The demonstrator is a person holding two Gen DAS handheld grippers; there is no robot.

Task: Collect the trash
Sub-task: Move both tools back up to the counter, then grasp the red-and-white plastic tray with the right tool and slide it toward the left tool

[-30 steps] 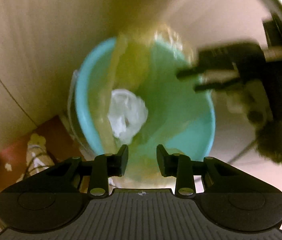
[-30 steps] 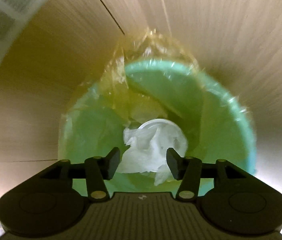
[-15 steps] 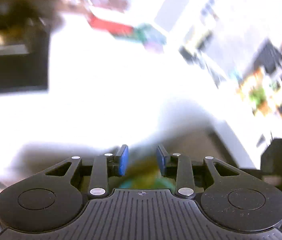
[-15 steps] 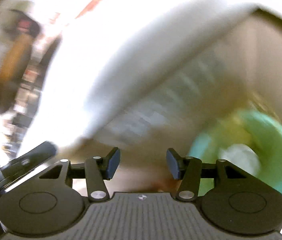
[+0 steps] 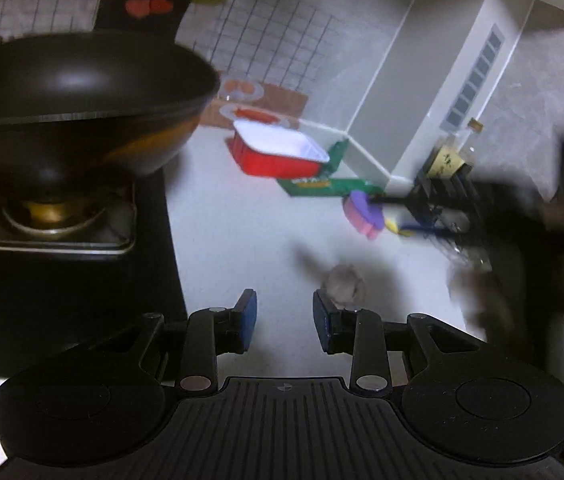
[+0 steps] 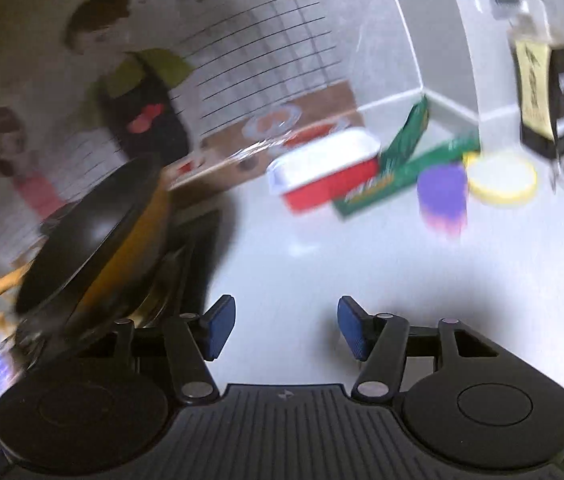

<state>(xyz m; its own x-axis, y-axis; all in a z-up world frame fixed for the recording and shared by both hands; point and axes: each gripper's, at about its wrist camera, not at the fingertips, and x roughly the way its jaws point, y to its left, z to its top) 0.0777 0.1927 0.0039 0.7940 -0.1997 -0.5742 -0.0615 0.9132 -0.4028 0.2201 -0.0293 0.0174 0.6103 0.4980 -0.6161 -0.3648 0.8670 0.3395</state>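
Each gripper, left (image 5: 284, 323) and right (image 6: 285, 327), is matte black plastic: a ribbed centre plate, two round side discs, silver screws on the linkage arms, and blue pads (image 6: 220, 326) lining the fingertips.

A white table (image 5: 242, 232) meets a wall (image 6: 266, 40) bearing a printed kitchen scene, with a white cabinet (image 5: 454, 80) alongside.
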